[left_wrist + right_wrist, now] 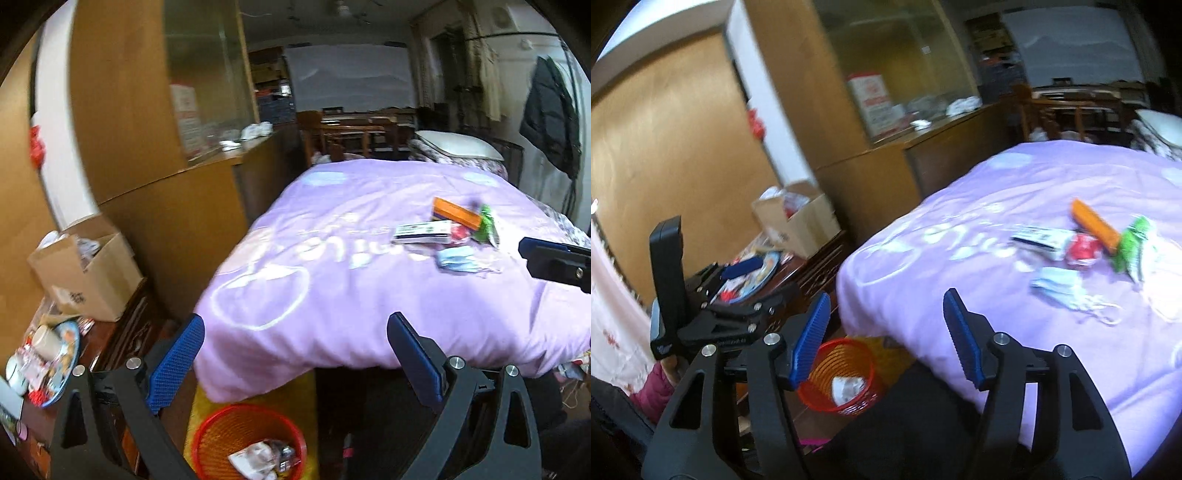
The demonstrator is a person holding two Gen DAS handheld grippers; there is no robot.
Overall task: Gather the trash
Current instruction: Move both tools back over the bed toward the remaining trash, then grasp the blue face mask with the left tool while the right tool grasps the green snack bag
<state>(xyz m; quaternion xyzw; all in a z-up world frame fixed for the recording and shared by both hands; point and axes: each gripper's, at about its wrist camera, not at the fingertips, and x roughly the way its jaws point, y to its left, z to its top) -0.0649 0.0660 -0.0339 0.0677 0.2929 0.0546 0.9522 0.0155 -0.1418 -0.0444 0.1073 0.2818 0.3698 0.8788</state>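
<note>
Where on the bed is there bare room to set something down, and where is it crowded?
The purple cover lies bare from the bed's near edge, above the red bin, up to the trash cluster, and beyond it toward the pillow. Crowded: the orange box, white carton, green wrapper and blue mask, and the side table.

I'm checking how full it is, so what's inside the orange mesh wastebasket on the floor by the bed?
The orange mesh wastebasket holds crumpled whitish wrappers and something shiny; it looks far from full. Its bottom is hidden under them, and its near side is cut off from view.
</note>
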